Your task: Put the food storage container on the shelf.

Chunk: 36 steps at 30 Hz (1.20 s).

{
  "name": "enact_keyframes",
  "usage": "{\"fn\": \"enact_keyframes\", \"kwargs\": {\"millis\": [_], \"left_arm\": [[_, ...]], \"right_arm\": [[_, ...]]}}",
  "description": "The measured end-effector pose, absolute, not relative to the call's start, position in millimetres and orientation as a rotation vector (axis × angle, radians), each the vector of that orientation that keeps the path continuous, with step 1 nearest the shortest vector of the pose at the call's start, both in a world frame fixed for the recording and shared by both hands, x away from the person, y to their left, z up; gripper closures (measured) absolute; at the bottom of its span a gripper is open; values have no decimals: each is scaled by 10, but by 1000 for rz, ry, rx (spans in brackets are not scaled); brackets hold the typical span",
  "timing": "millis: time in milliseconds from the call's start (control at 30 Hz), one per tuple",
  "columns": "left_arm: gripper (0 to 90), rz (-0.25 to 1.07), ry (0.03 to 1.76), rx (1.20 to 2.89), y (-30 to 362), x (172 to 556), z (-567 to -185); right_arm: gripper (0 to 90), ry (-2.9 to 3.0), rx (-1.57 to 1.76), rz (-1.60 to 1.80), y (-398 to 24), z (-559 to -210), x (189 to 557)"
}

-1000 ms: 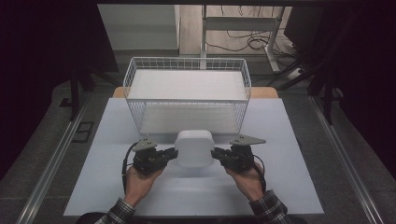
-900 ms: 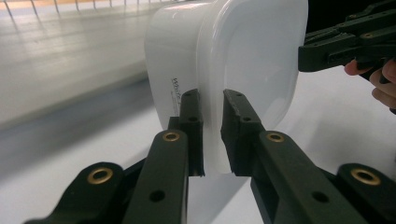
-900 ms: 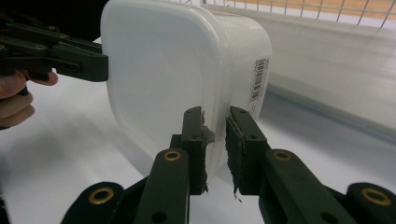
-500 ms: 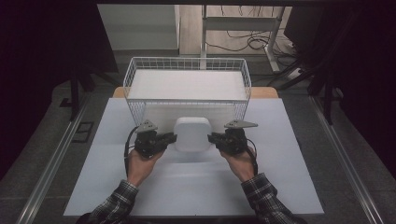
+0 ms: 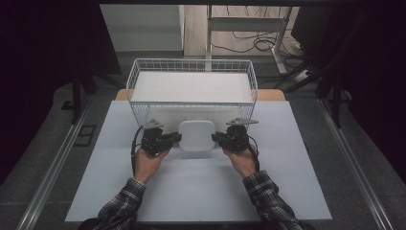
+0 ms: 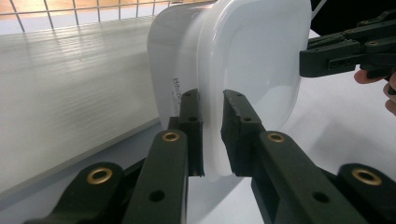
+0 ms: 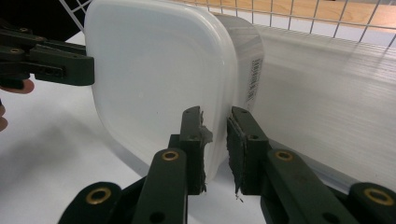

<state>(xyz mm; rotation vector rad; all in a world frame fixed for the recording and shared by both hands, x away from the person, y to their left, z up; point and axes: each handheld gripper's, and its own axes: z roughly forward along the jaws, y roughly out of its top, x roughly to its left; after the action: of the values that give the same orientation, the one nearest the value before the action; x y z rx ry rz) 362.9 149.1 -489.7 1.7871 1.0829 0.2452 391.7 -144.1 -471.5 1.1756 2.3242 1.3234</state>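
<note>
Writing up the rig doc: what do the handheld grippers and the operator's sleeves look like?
Left gripper and right gripper: black bodies, each topped by a grey three-cornered plate, each trailing a black cable. The gripper views show two flat black jaws with brass-coloured pivot rivets and worn pads. The person wears dark plaid sleeves.

Small print on the white container [image 6: 233, 70], too blurred to read

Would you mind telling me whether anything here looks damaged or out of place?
One thing: in the right gripper view, the right gripper has a frayed, torn-looking pad where it clamps the rim of the white container. The left gripper grips the opposite rim cleanly.
</note>
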Motion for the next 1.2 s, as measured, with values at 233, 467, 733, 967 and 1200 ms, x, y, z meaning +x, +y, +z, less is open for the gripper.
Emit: {"fn": "enact_keyframes", "kwargs": {"millis": [233, 467, 733, 967, 1200], "left_arm": [[785, 249, 1111, 1789, 1463, 3726, -4942], [772, 230, 1121, 1772, 1498, 3785, -4970], [757, 302, 1120, 1765, 1476, 3894, -4939], [681, 375, 1140, 1754, 1471, 3990, -4922], [602, 439, 1155, 1775, 1413, 4095, -4888]], "right_arm": [[756, 2321, 1190, 1311, -1426, -4748, 4002], [741, 2316, 1176, 1319, -1406, -4751, 4061], [666, 2284, 1160, 1315, -1359, -4790, 4145], [634, 2235, 1164, 1319, -1333, -4769, 4238], [658, 2216, 1202, 1310, -1298, -4741, 4373]]}}
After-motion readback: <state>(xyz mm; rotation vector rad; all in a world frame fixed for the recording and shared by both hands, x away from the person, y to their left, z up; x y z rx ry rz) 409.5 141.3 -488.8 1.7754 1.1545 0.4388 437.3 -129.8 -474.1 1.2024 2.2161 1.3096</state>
